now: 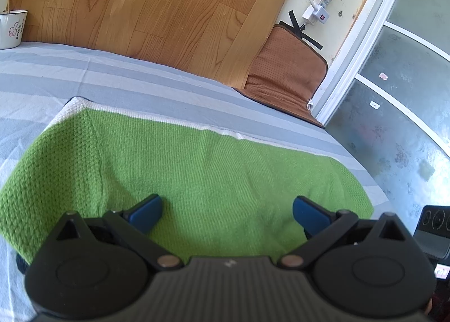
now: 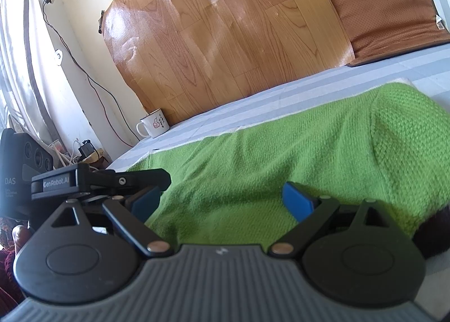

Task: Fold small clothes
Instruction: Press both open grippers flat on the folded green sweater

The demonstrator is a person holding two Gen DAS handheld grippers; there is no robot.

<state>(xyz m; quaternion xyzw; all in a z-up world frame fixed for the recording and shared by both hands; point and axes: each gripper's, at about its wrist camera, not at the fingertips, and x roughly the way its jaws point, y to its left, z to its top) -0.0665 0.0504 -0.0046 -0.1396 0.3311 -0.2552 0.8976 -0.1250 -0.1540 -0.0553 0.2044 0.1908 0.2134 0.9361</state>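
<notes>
Both claws, left (image 1: pixel 227 211) and right (image 2: pixel 222 199), are hovering released over the green knit (image 1: pixel 197 164) on the bed (image 1: pixel 140 85); best pinching matching edge corners together, evenly.

- The left wrist camera is sitting just behind the left gripper (image 1: pixel 227 211), looking forward and down, close over the green knit garment (image 1: pixel 197 175) on the striped sheet (image 1: pixel 118 80), and facing the far wood-grain panel (image 1: pixel 146 7).
- The right wrist camera is riding behind the right gripper (image 2: pixel 222 204), lower and close, facing the same far wall.
- Both views are sharing the garment, the panel, the brown cushion (image 1: pixel 287 74) and the white mug (image 2: pixel 153 126); the right view is also catching the left gripper's side at its left edge.
</notes>
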